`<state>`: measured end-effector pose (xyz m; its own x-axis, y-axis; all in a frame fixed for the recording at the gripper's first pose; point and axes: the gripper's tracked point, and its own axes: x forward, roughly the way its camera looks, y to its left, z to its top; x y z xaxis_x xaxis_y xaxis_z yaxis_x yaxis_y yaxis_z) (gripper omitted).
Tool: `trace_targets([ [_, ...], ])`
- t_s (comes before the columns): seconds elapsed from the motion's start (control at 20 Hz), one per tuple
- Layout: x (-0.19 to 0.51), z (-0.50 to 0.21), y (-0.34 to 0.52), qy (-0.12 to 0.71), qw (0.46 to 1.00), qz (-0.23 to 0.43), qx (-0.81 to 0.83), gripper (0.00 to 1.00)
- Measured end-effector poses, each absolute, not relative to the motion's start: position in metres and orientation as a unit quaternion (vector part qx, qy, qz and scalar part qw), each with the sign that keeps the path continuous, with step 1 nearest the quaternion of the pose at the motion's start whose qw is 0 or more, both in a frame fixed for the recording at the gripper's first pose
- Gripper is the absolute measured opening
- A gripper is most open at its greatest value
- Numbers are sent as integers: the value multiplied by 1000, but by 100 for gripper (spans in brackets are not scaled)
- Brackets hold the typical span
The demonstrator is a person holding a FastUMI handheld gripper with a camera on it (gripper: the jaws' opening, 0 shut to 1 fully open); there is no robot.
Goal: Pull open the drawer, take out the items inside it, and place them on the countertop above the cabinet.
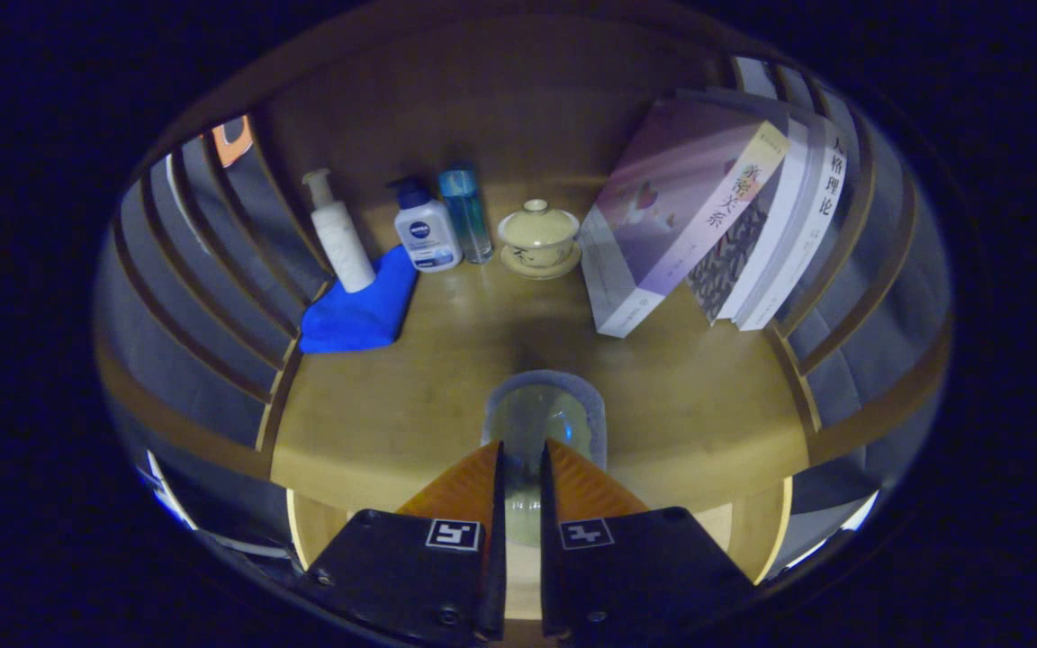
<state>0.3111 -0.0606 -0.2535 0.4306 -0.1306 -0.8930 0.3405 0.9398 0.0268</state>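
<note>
Over the near edge of the tabletop (374,423), the hand-held gripper (519,463) has its fingers drawn narrow, and a clear glass (544,409) stands between and just ahead of the tips. Both fingers look pressed on its near wall, though the contact itself is hard to make out. My read: this is the placing step, an item from the drawer being brought onto the tabletop above the cabinet. The glass seems empty, though glare makes that uncertain.

Next move, as I judge it: settle the glass upright on the bare wood, spread the fingers, then back straight out so the tips don't tip it.

Far side now. A pump bottle (339,236) stands at far left on a blue cloth (358,310); beside it a squat white bottle (427,230), then a slim blue bottle (466,211), contents not readable. A lidded cup (538,232) sits on its saucer, lid on, so what's inside is hidden. Right of it, books (707,211) lean together. Plenty of bare wood lies near the glass.
</note>
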Motion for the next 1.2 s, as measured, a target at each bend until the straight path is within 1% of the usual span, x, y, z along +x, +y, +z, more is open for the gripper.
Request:
trace_targets([
  [0.25, 330, -262, -58, 503, 849, -136, 82, 18],
  [0.35, 337, -262, -57, 489, 857, -137, 84, 22],
  [0.45, 339, -257, -57, 474, 865, -137, 88, 29],
  [0.5, 339, -253, -59, 468, 869, -138, 88, 37],
  [0.65, 329, -242, -58, 446, 878, -140, 103, 49],
  [0.85, 294, -242, -39, 443, 883, -105, 116, 64],
  [1.0, 272, -226, -21, 423, 897, -72, 110, 76],
  [1.2, 232, -204, 17, 404, 912, -11, 76, 78],
])
